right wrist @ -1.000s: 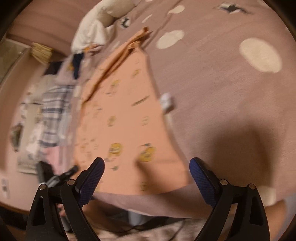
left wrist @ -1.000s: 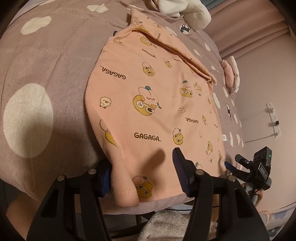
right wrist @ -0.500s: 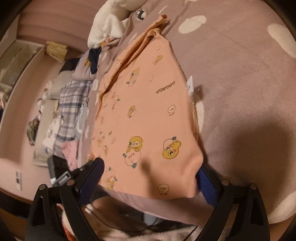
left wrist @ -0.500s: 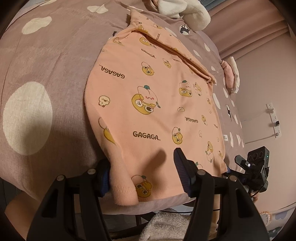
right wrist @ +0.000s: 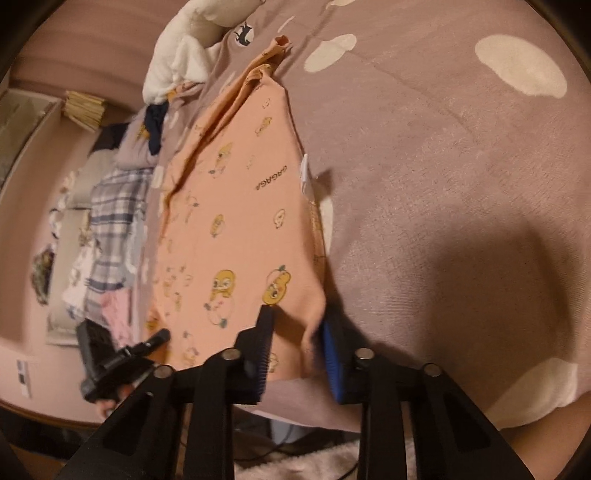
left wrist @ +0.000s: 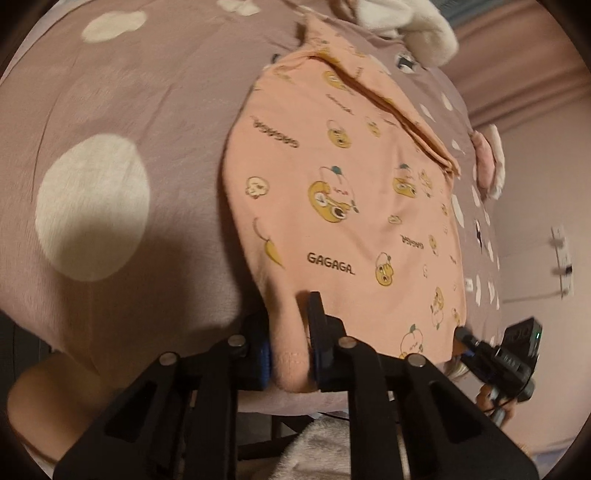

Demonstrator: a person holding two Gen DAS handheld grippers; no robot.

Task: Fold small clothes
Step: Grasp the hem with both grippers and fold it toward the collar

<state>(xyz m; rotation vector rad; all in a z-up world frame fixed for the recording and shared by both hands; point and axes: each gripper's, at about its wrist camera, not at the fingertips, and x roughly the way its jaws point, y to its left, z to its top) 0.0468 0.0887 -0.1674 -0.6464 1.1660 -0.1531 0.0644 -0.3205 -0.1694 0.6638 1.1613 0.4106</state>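
Observation:
A peach children's shirt (left wrist: 343, 192) with yellow cartoon prints and "GAGAGA" lettering lies flat on a mauve bed cover (left wrist: 110, 129) with cream spots. My left gripper (left wrist: 290, 347) is shut on the shirt's near left hem corner, which bunches between the jaws. My right gripper (right wrist: 295, 343) is closing on the near right hem corner of the shirt (right wrist: 236, 221), with fabric between its narrowed jaws. Each gripper shows in the other's view, the right one (left wrist: 498, 354) and the left one (right wrist: 118, 354).
White plush items (left wrist: 406, 22) lie at the far end of the bed. A plaid cloth and other clothes (right wrist: 110, 221) lie left of the shirt in the right wrist view. A white fleece (left wrist: 325, 450) lies below the bed's near edge.
Both grippers have gone from wide open around the hem corners to closed on them. The hem fabric now bunches between the jaws.

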